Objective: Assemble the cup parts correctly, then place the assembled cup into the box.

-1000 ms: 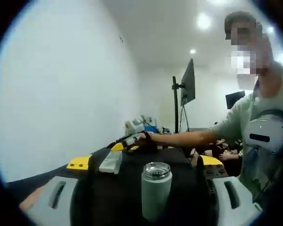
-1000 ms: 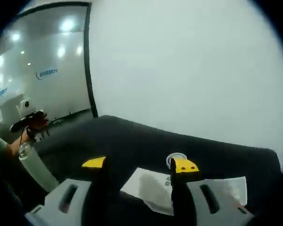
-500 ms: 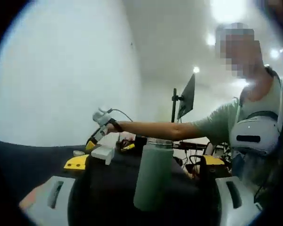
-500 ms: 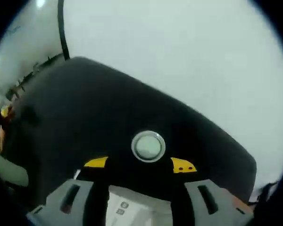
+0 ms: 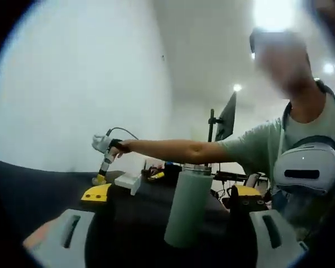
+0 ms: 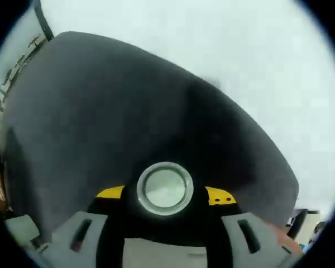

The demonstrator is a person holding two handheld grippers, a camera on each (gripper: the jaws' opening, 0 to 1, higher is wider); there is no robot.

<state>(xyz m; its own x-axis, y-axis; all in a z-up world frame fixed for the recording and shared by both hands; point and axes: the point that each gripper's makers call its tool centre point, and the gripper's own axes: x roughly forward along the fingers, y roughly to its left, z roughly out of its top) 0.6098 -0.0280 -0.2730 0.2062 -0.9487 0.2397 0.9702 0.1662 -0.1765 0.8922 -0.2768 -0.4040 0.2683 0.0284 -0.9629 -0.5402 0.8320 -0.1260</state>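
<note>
Gripping green cup body point(image 5: 188, 209) upright, left tool point(image 5: 173, 223) pinches it steady above black worktop point(image 5: 44, 187), mouth open for lid. Right tool point(image 6: 164, 196), jaws spread, straddles round lid point(image 6: 164, 188) lying flat on worktop, apparently poised for pickup.

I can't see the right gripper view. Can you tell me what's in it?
A round silver-rimmed cup lid lies flat on a dark table, right between the yellow-tipped jaws of the right gripper, which stand open on either side of it. A plain white wall sits behind the table.
</note>
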